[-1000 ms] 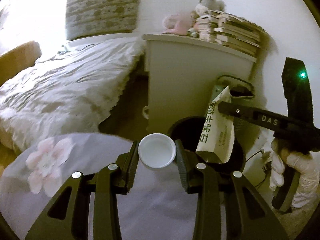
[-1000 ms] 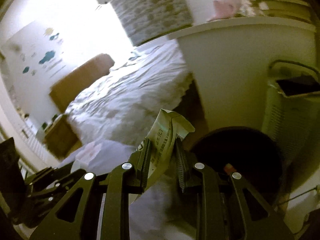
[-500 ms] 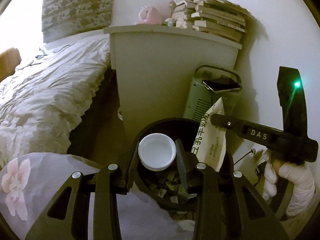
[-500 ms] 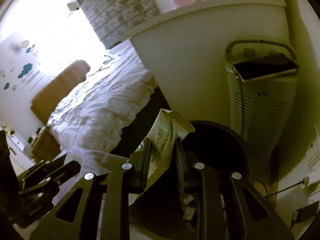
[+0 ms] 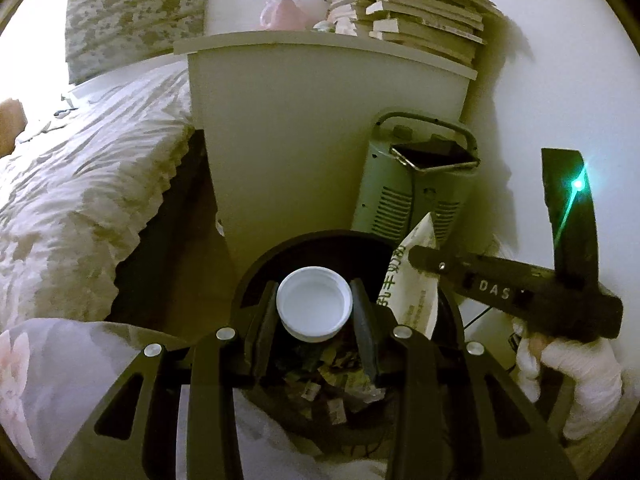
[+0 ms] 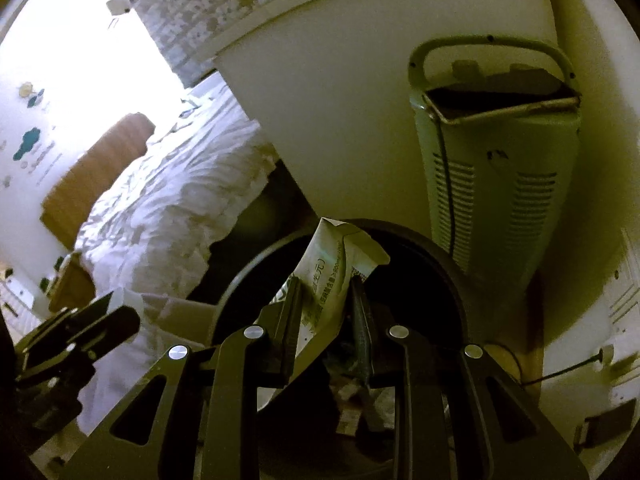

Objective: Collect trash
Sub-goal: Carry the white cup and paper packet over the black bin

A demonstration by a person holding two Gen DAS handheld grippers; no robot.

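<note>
Left tongs [image 5: 314,312]: clamped on white cap [image 5: 314,307], held over the black bin [image 5: 256,276]. Right tongs [image 6: 326,312]: pinched on a printed paper packet [image 6: 332,280], above the bin's mouth. Risk: packet, light and tall, might catch the rim beyond the tips and tip outside if released crookedly.

Ahead of the gripper stands a white cabinet [image 5: 320,136] with a stack of books [image 5: 420,12] on top. A pale green heater [image 5: 416,184] stands ahead and right; a rumpled bed [image 5: 84,184] stretches away left.
</note>
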